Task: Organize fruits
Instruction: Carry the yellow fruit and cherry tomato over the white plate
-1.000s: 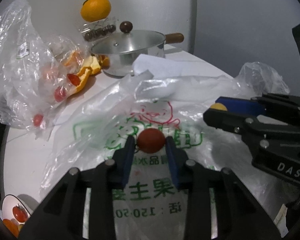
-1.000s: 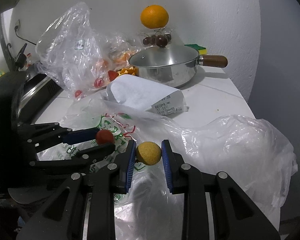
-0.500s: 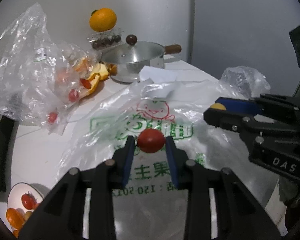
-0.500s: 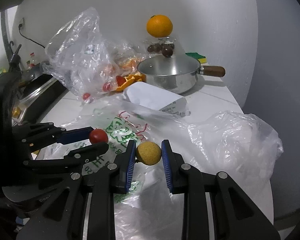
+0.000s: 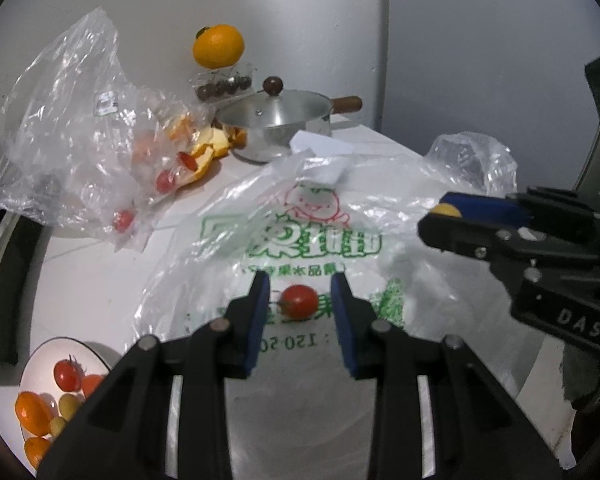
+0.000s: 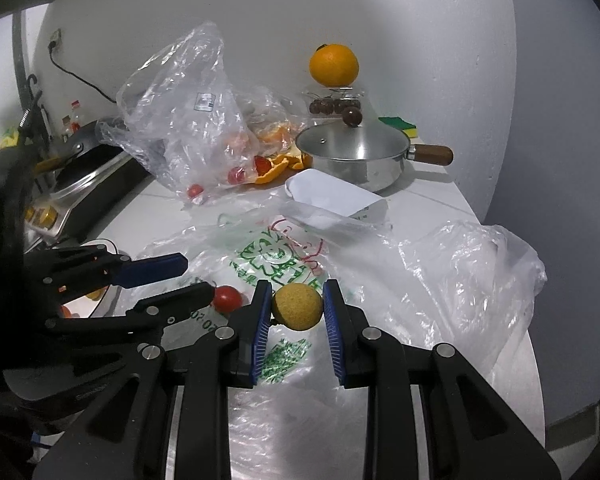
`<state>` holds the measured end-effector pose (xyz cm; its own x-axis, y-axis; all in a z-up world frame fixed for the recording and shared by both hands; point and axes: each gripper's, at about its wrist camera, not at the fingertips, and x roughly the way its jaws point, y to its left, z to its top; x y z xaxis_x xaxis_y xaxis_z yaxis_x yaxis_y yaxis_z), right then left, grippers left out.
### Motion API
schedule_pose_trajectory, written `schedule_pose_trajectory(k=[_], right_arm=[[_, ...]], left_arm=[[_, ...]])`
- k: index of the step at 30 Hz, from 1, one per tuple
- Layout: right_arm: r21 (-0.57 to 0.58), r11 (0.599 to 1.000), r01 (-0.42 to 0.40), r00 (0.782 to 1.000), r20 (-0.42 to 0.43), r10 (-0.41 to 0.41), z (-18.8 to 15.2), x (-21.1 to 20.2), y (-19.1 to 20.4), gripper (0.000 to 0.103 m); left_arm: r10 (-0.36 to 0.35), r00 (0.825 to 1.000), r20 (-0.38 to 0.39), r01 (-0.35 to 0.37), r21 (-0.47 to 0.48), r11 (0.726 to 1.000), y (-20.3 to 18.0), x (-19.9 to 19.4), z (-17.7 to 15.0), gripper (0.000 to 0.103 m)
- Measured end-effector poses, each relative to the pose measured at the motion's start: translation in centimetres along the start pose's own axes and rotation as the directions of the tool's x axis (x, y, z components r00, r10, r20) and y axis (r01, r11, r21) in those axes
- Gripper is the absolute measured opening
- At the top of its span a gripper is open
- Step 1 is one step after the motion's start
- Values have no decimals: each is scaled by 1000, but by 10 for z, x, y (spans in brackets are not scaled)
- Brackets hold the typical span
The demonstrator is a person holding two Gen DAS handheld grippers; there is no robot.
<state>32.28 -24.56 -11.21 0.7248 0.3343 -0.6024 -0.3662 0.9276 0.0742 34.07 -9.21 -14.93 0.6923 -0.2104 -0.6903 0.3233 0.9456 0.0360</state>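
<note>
The red tomato (image 5: 299, 301) was pinched in the left gripper (image 5: 300, 280) a moment ago, but now it looks smaller and lower, with a gap on each side. It seems to have slipped out onto the printed bag (image 5: 312, 236), though I can't tell if it has landed yet. The left jaws stand a little apart and grip nothing, so the tomato must be picked up again. The right gripper (image 6: 296, 286) is closed on a rough yellow fruit (image 6: 297, 307). The tomato is round, shiny and whole. The plate (image 5: 40, 360) of fruit waits at the lower left
</note>
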Motion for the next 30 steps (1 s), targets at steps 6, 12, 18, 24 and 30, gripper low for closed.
schedule_pose_trajectory(k=[6,12,18,24,30], right_arm=[[21,1000,3,1000,-16,-3,-8,4,-5,28],[34,999,2,1000,-25,-1,-7,13,-16,28],[45,999,-7,999,-32,8,-7,22,-27,28],[54,999,-10,999,-38,12,-8,27,-29,28],[42,999,-8,1000,-27,9,-6,22,-23,28]], left_arm=[[-9,999,-37,10,7,1000,-1,16,0,34],[20,995,-102,-21,-5,1000,0,46,2,36],[36,989,-146,-35,9,999,-1,66,-1,35],[23,989,-146,-21,18,1000,0,67,-3,28],[13,993,-115,-12,10,1000,0,43,-7,28]])
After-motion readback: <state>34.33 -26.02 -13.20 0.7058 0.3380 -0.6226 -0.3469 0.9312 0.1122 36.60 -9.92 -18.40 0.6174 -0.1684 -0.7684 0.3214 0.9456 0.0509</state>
